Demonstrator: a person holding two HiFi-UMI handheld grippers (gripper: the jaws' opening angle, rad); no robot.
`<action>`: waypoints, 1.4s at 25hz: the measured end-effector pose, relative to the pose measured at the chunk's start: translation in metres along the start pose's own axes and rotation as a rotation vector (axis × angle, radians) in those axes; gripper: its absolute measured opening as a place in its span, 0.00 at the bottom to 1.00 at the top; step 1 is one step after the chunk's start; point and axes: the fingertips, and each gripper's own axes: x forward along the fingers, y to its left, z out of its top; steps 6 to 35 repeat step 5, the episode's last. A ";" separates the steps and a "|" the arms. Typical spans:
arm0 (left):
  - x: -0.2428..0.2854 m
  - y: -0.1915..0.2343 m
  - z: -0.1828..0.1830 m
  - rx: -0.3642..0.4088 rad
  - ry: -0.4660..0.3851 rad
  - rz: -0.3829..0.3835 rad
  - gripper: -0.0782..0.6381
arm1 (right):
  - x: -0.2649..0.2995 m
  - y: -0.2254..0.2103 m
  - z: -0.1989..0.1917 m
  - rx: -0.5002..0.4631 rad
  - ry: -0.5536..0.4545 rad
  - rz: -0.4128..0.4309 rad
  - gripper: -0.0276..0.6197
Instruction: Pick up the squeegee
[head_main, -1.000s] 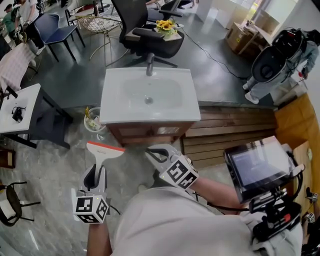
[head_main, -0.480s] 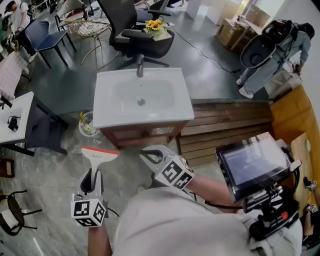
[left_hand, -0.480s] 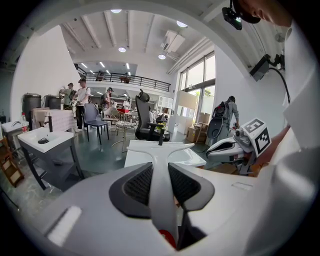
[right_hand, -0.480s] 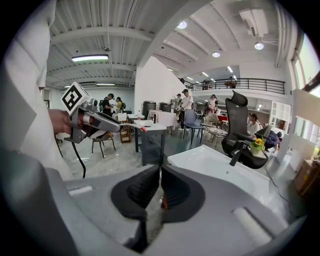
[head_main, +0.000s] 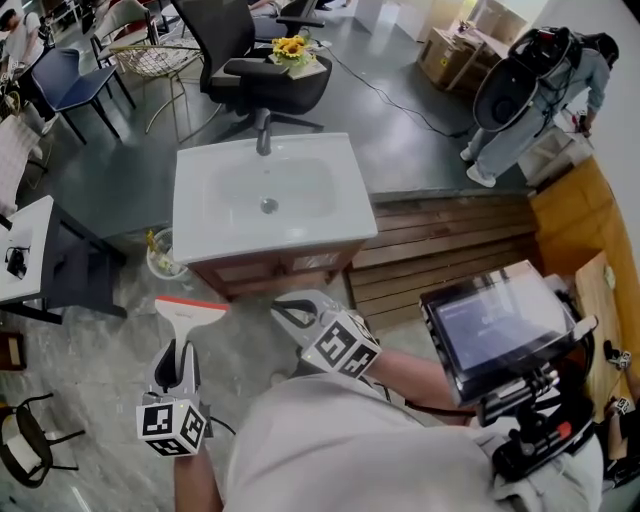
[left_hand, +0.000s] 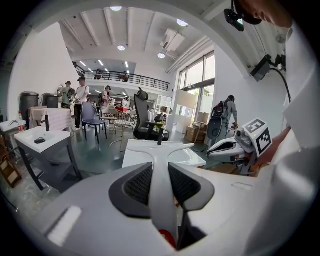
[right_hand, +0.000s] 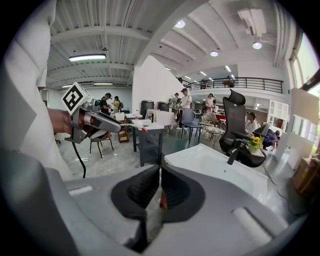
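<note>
The squeegee (head_main: 188, 312) has a white handle and an orange-edged blade. It stands upright in my left gripper (head_main: 178, 362), which is shut on the handle. In the left gripper view the white handle (left_hand: 161, 186) runs up between the dark pads to the T-shaped head. My right gripper (head_main: 281, 311) hangs beside it at the same height, jaws together and empty. In the right gripper view its pads (right_hand: 141, 189) meet at the tips. Both grippers are held in the air in front of the white sink (head_main: 198, 236).
The sink sits on a wooden cabinet (head_main: 270, 270), with a small bin (head_main: 160, 257) at its left and wooden steps (head_main: 440, 240) at its right. A black office chair (head_main: 255, 70) stands behind. A person (head_main: 525, 85) is at the far right.
The head view has shifted, so the sink and chair sit further left in the picture. Both grippers keep their places and the squeegee stays gripped.
</note>
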 end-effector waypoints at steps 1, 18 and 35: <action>0.002 0.000 0.001 0.000 0.001 -0.001 0.25 | 0.001 -0.002 0.000 0.001 0.001 0.000 0.07; 0.012 0.005 0.004 0.003 0.004 -0.002 0.25 | 0.007 -0.009 0.001 0.005 -0.007 -0.002 0.07; 0.012 0.005 0.004 0.003 0.004 -0.002 0.25 | 0.007 -0.009 0.001 0.005 -0.007 -0.002 0.07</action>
